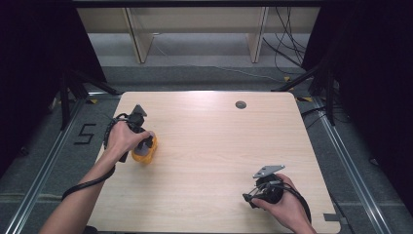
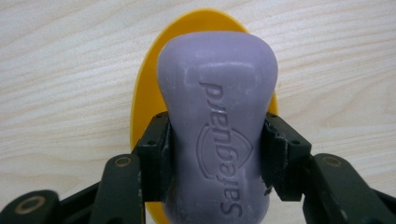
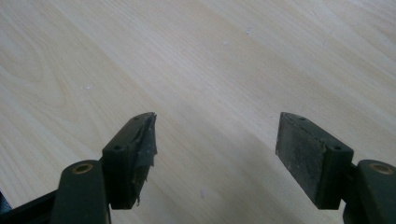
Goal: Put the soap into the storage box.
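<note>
the left gripper is clamped across the narrow waist of a purple soap bar, one black pad pressed on each side, so the grip sits where the bar is slimmest and least likely to slip. the bar's stamped brand name faces the camera. directly beneath the soap bar lies a yellow oval dish, its rim showing around the bar's far end; whether the bar touches the dish or hangs just above it cannot be told. in the high view, the left hand holds all this near the table's left edge. well apart from the soap bar, toward the table's near right corner, the right gripper has its jaws wide apart over bare wood, gripping nothing, probably kept aside and ready.
</note>
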Demonstrator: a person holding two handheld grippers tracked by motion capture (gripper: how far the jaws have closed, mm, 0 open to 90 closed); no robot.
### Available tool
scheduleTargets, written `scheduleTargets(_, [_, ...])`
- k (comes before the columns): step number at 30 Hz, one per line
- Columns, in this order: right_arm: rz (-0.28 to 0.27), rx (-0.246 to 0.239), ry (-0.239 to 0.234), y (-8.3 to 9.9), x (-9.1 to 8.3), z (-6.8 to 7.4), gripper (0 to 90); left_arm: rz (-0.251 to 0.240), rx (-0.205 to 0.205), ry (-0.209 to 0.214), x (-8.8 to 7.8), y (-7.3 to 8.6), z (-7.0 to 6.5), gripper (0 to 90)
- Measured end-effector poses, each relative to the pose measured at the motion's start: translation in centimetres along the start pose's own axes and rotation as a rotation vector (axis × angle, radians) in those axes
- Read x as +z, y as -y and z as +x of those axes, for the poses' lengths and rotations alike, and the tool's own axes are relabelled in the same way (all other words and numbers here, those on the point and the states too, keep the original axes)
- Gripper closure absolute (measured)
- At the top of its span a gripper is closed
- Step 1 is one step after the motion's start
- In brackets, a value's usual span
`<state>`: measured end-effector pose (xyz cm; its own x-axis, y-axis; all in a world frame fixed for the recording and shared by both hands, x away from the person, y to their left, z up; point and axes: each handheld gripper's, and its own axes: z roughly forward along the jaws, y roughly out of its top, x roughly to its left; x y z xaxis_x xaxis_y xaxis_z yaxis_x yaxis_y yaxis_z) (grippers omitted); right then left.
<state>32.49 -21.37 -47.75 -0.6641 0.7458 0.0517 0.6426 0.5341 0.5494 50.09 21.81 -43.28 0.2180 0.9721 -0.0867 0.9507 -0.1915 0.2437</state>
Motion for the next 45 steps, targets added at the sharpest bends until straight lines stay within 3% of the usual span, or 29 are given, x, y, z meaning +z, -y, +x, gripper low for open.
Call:
scheduleTargets(7, [0.000, 0.003, 0.000, 0.0, 0.0, 0.0, 29.5, -0.009, -0.011, -0.015, 0.4, -0.1, -0.2, 48.8])
scheduleTargets(8, [0.000, 0.001, 0.000, 0.0, 0.0, 0.0, 29.5, 0.002, 0.002, -0.018, 0.4, -0.1, -0.1, 48.8])
scheduleTargets(9, [0.004, 0.011, -0.005, 0.0, -0.1, 0.0, 29.5, 0.002, -0.034, -0.012, 0.5, -0.1, -0.3, 48.8])
scheduleTargets(10, [0.004, 0.011, -0.005, 0.0, -0.1, 0.0, 29.5, -0.006, -0.009, -0.019, 0.6, -0.1, -0.1, 48.8])
scheduleTargets(11, [0.004, 0.011, -0.005, 0.0, -0.1, 0.0, 29.5, -0.004, -0.012, -0.018, 0.7, -0.1, -0.1, 48.8])
scheduleTargets(12, [0.004, 0.011, -0.005, 0.0, -0.1, 0.0, 29.5, -0.003, -0.048, -0.015, 0.8, -0.1, -0.3, 48.8])
scheduleTargets(13, [0.004, 0.011, -0.005, 0.0, -0.1, 0.0, 29.5, 0.002, -0.055, -0.017, 0.9, -0.1, -0.2, 48.8])
scheduleTargets(15, [0.003, 0.009, -0.006, 0.0, -0.1, 0.1, 29.5, 0.011, 0.003, -0.029, 0.9, -0.2, 0.2, 48.8])
scheduleTargets(21, [0.004, 0.009, -0.006, 0.0, -0.1, 0.1, 29.5, -0.002, -0.045, -0.026, 1.4, 0.0, -0.2, 48.7])
scheduleTargets(24, [0.005, 0.010, -0.006, 0.0, -0.1, 0.1, 29.5, 0.005, -0.034, -0.030, 1.4, 0.0, -0.1, 48.6])
scheduleTargets(26, [0.004, 0.009, -0.006, 0.0, -0.1, 0.1, 29.5, 0.002, 0.011, -0.037, 1.4, -0.1, 0.2, 48.5])
scheduleTargets(27, [0.005, 0.009, -0.007, 0.0, -0.1, 0.1, 29.5, 0.002, 0.013, -0.039, 1.4, 0.0, 0.2, 48.5])
scheduleTargets(28, [0.005, 0.010, -0.007, 0.0, -0.1, 0.1, 29.5, -0.003, -0.014, -0.033, 1.4, 0.1, 0.0, 48.3])
scheduleTargets(31, [0.005, 0.011, -0.007, 0.0, -0.1, 0.1, 29.4, -0.057, 0.024, -0.024, 1.0, 0.3, 0.0, 43.6])
scheduleTargets(32, [0.005, 0.011, -0.006, 0.0, -0.1, 0.1, 29.4, -0.093, 0.065, -0.036, 0.5, 0.3, 0.2, 42.1])
scheduleTargets(33, [0.004, 0.011, -0.007, 0.0, -0.1, 0.1, 29.3, -0.142, 0.077, -0.035, -0.1, 0.5, 0.4, 37.4])
scheduleTargets(34, [0.005, 0.010, -0.007, 0.0, -0.1, 0.1, 29.3, -0.142, 0.077, -0.035, -0.1, 0.5, 0.4, 35.2])
scheduleTargets(35, [0.006, 0.011, -0.007, 0.0, -0.1, 0.1, 29.2, -0.181, 0.092, -0.040, -0.4, 0.8, 0.4, 34.3])
scheduleTargets(39, [0.005, 0.010, -0.006, 0.0, -0.1, 0.1, 29.1, -0.212, 0.080, -0.011, -1.0, 1.4, 0.2, 31.9])
scheduleTargets(41, [0.006, 0.006, -0.006, 0.0, -0.1, 0.1, 29.1, -0.225, 0.123, -0.035, -1.7, 1.9, 0.3, 30.9])
scheduleTargets(45, [0.005, 0.009, -0.005, 0.0, -0.1, 0.1, 29.1, -0.249, 0.156, -0.025, -2.1, 2.5, 0.3, 29.7])
